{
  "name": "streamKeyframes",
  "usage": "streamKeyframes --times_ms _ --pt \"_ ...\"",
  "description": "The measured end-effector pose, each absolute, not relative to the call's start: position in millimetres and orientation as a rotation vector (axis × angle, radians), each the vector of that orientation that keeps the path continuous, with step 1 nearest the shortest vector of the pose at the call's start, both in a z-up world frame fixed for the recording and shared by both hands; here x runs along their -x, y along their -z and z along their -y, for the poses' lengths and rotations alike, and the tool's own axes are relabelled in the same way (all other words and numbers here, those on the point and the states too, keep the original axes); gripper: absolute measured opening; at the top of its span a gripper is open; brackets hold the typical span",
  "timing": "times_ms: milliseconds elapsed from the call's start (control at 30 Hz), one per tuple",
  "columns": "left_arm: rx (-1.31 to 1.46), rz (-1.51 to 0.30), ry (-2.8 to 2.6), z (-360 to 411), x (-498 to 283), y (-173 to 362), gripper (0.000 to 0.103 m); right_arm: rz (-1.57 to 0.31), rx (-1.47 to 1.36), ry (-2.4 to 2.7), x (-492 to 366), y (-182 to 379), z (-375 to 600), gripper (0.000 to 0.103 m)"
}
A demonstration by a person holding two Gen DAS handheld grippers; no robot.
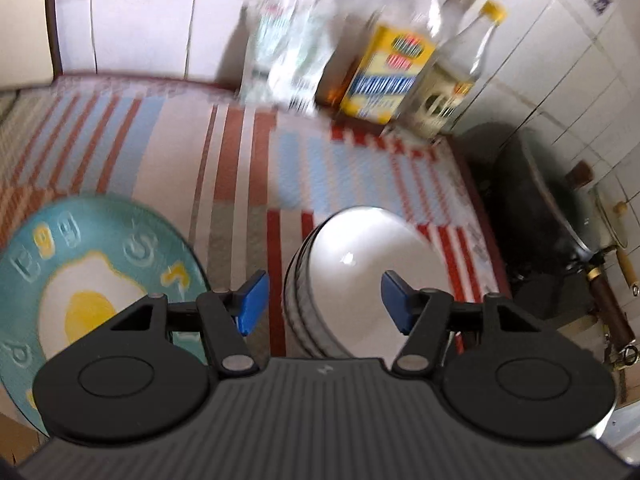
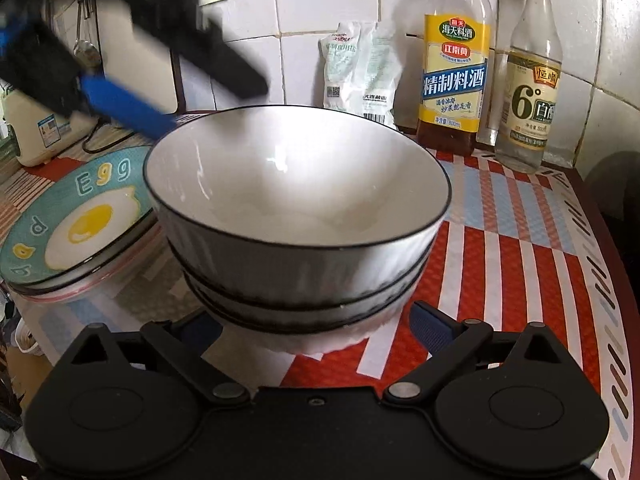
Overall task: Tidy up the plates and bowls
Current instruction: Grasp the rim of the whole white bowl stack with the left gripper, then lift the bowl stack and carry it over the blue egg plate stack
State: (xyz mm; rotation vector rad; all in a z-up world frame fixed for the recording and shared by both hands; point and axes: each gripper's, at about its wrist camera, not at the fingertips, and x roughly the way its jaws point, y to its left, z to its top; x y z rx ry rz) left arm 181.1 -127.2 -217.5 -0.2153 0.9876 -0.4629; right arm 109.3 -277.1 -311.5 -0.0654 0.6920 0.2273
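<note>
A stack of white bowls with black rims point(image 2: 298, 216) stands on the striped tablecloth; it also shows in the left wrist view point(image 1: 360, 280). A teal egg-print plate point(image 2: 76, 216) lies on other plates to its left, also seen in the left wrist view point(image 1: 80, 280). My left gripper point(image 1: 324, 300) is open and empty, hovering above the bowl stack; its blue fingers point(image 2: 120, 100) show blurred over the bowls' far left rim. My right gripper point(image 2: 316, 324) is open, its fingers straddling the base of the bowl stack, apart from it.
A cooking wine bottle point(image 2: 454, 76), a vinegar bottle point(image 2: 528, 80) and a white packet point(image 2: 360, 76) stand by the tiled wall behind. A dark wok point(image 1: 532, 216) sits right of the table. A white appliance point(image 2: 36, 128) stands at far left.
</note>
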Motion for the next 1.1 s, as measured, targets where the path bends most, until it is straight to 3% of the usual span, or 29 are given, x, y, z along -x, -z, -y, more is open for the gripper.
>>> streamKeyframes --times_ms 233,300,533,667,1100 --pt "0.236 -1.075 0.473 129.6 -197.9 249.4 0.034 -0.680 0.079 -0.224 -121.5 314.2 268.2 0.101" --pt "0.209 -1.045 0.489 128.6 -195.9 249.2 0.032 -0.687 0.086 -0.209 -123.0 314.0 265.4 0.102" --pt "0.208 -1.040 0.507 133.3 -201.7 260.5 0.038 -0.643 0.072 -0.189 -119.1 317.9 264.9 0.102" --pt "0.103 -1.004 0.530 143.6 -197.8 255.2 0.038 -0.636 0.055 -0.183 -120.8 319.8 265.9 0.103" --pt "0.128 -0.968 0.554 130.2 -194.6 254.9 0.038 -0.586 0.098 -0.164 -115.9 316.9 255.9 0.102"
